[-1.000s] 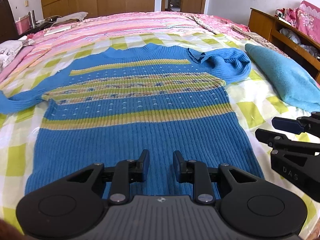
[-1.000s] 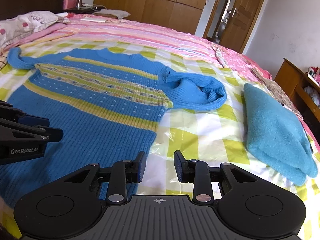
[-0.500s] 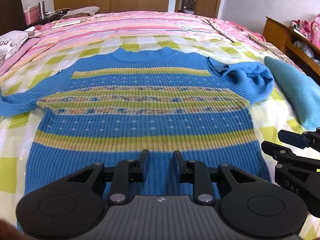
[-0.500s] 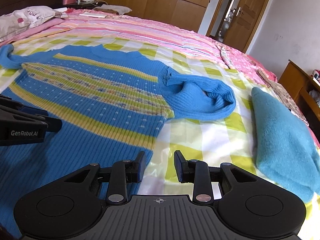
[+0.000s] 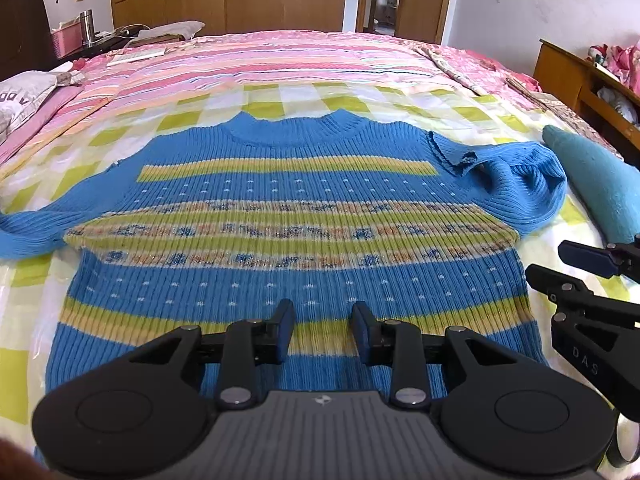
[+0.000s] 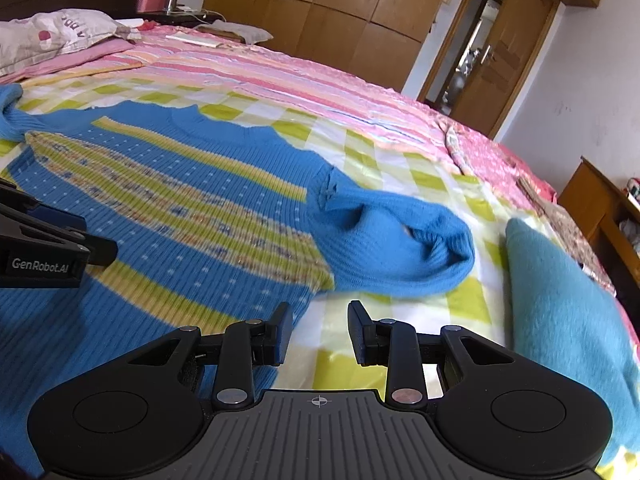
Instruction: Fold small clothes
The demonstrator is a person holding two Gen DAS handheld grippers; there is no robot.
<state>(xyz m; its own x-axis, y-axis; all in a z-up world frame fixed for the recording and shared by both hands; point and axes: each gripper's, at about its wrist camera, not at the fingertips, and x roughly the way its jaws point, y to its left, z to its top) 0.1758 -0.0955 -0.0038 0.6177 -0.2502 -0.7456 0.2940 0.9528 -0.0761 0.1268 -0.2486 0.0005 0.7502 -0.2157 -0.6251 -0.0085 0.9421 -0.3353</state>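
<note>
A blue knit sweater (image 5: 288, 216) with yellow and patterned stripes lies flat, front up, on the bed; it also shows in the right wrist view (image 6: 168, 200). Its right sleeve (image 5: 524, 184) is bunched in a loop (image 6: 400, 248); its left sleeve (image 5: 24, 232) stretches out. My left gripper (image 5: 322, 330) is open and empty above the sweater's lower part. My right gripper (image 6: 318, 328) is open and empty above the sweater's right edge, below the bunched sleeve; it shows at the right of the left wrist view (image 5: 576, 268).
A folded teal garment (image 6: 568, 312) lies to the right of the sweater. The bed has a yellow-checked sheet (image 5: 472, 120) and a pink striped cover (image 5: 280, 60). A pillow (image 6: 56, 36) is at far left, a wooden shelf (image 5: 588, 80) at right, wardrobes behind.
Both grippers have moved forward over the sweater toward its upper part, still open. The sweater has not moved.
</note>
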